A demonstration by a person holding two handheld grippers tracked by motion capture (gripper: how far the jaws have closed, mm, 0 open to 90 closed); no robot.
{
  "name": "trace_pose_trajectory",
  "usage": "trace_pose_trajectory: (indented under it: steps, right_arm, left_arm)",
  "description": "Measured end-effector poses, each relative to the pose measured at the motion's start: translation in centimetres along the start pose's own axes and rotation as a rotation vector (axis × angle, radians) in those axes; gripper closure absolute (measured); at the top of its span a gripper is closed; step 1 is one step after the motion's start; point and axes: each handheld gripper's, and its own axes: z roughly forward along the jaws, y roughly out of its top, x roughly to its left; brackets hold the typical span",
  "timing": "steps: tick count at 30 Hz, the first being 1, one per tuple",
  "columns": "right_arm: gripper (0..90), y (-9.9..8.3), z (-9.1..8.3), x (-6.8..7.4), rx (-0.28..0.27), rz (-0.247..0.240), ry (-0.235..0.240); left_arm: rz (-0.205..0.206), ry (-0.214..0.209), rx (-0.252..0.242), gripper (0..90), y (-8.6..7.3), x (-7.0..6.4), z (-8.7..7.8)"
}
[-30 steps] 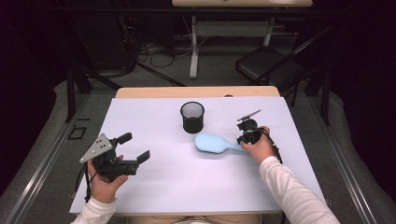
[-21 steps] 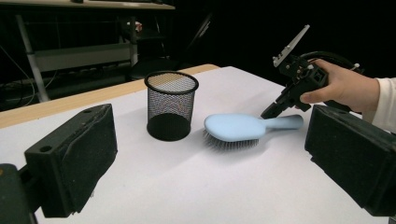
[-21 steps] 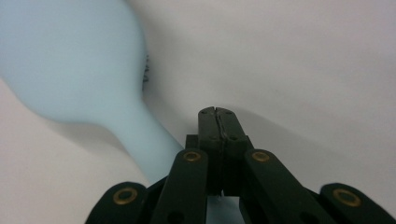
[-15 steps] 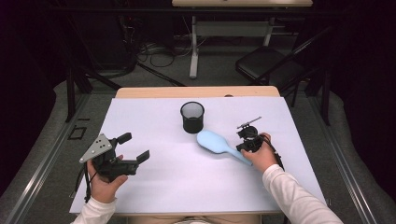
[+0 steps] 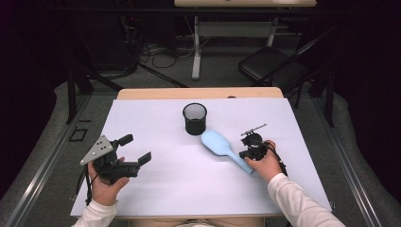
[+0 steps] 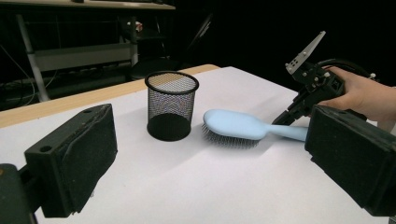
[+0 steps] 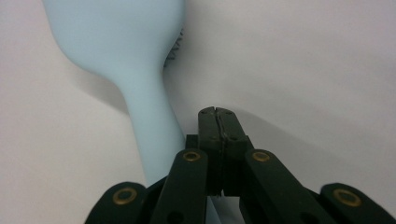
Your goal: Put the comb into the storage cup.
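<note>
I see a pale blue hairbrush (image 5: 221,147) lying bristles down just right of the black mesh cup (image 5: 195,118), mid-table. My right gripper (image 7: 217,116) sits closed beside its handle, gripping nothing; my left gripper (image 5: 133,149) hangs open, near left. White table sheet (image 5: 156,198), dark room, no readable writing.

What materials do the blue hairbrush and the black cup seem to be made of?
The hairbrush looks like smooth, matte plastic: its pale blue back is even in colour, with soft shading and no grain. Its fine bristles may be plastic or wire; that is too small to tell. The cup seems to be black metal mesh with a solid rim, since light passes through its wall.
</note>
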Motion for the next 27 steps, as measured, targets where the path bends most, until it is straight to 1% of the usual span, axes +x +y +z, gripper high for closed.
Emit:
trace_pose_trajectory:
  steps: [4, 5, 6, 8, 9, 10, 11, 12, 19, 27]
  right_arm:
    - [89.3, -0.3, -0.1, 0.1, -0.012, 0.01, 0.005]
    - [88.5, -0.3, -0.2, 0.0, -0.01, 0.001, 0.002]
    - [88.1, -0.4, -0.2, 0.0, -0.02, 0.0, 0.002]
    - [87.3, -0.5, -0.4, 0.0, -0.025, 0.011, -0.001]
    - [86.7, -0.5, -0.5, -0.1, -0.037, 0.006, 0.001]
    - [86.1, -0.6, -0.5, -0.1, -0.043, 0.012, 0.007]
    - [85.0, -0.7, -0.7, -0.1, -0.061, 0.015, 0.006]
    - [85.0, -0.7, -0.7, -0.1, -0.061, 0.015, 0.006]
    - [82.4, -0.8, -1.4, -0.1, -0.107, 0.019, 0.014]
    - [77.9, -0.9, -1.9, -0.1, -0.128, 0.018, 0.017]
  left_arm:
    - [0.003, 0.0, 0.004, 2.5, 0.0, 0.0, 0.0]
    - [0.002, -0.003, 0.002, 2.5, 0.0, 0.0, 0.0]
    - [0.002, -0.002, 0.003, 2.5, 0.0, 0.0, 0.0]
    - [0.004, -0.001, 0.002, 2.5, 0.0, 0.1, 0.0]
    - [0.004, -0.002, 0.003, 2.5, 0.0, 0.1, 0.0]
    - [0.002, -0.001, 0.0, 2.5, 0.0, 0.0, 0.0]
    - [0.002, -0.001, 0.002, 2.5, 0.0, 0.0, 0.0]
    - [0.004, -0.002, 0.001, 2.5, 0.0, 0.1, 0.0]
    - [0.005, -0.003, 0.003, 2.5, 0.0, 0.0, 0.0]
    - [0.001, 0.0, 0.001, 2.5, 0.0, 0.1, 0.0]
